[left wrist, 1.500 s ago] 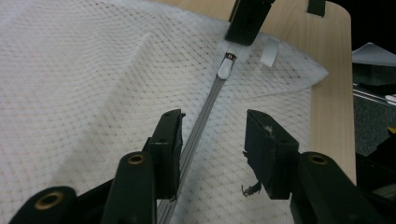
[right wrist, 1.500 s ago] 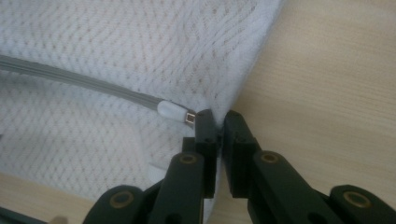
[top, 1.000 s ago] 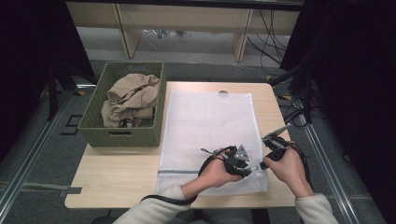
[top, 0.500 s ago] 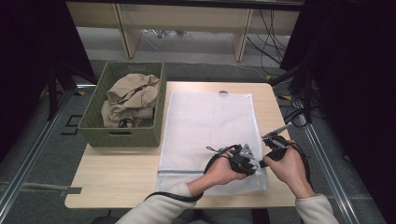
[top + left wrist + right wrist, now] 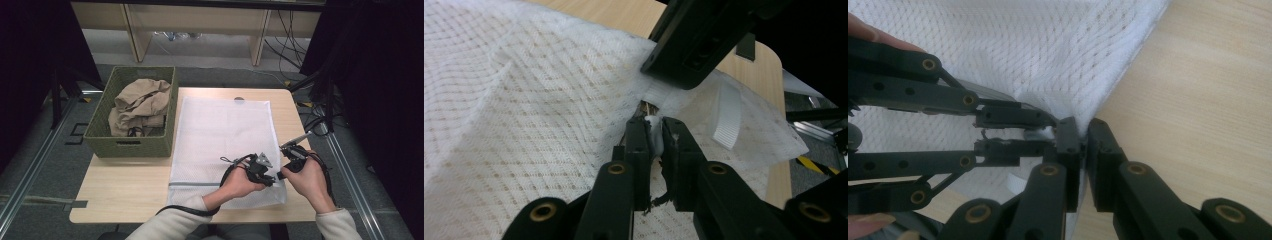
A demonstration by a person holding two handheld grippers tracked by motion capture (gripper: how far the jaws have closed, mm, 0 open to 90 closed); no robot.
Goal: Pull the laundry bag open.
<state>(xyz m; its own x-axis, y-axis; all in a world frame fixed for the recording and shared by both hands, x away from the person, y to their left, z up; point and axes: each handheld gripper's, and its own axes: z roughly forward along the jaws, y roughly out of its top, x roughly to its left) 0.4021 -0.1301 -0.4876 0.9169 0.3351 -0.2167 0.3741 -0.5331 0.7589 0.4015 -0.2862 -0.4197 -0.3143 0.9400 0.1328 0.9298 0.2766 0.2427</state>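
- We find the white rectangular mesh laundry bag (image 5: 225, 140) lying flat on the light wooden table (image 5: 125, 192), its near right corner directly under both grippers.
- The left gripper (image 5: 653, 131) has just been closing; its jaws now pinch a small white piece at the bag's edge, apparently the zip pull or a fold of hem. We cannot tell which.
- The right gripper (image 5: 1083, 131) meets it tip to tip from the other side, jaws clamped on the bag's edge at the same corner.
- A white woven tape loop (image 5: 726, 112) sits just beyond the left gripper's tips, to their right.
- We judge the mesh light, thin and limp: it drapes, wrinkles and offers no stiffness, so it follows any pull and bunches easily.
- We judge the open weave prone to snagging on jaw edges; firm but shallow grips suit it.
- We recommend gripping at the hemmed edge, the tape loop or the zip end, where the material is doubled and stronger, not mid-panel.
- A green woven basket (image 5: 100, 145) holding tan crumpled cloth (image 5: 137, 105) stands well to the left of the left gripper.
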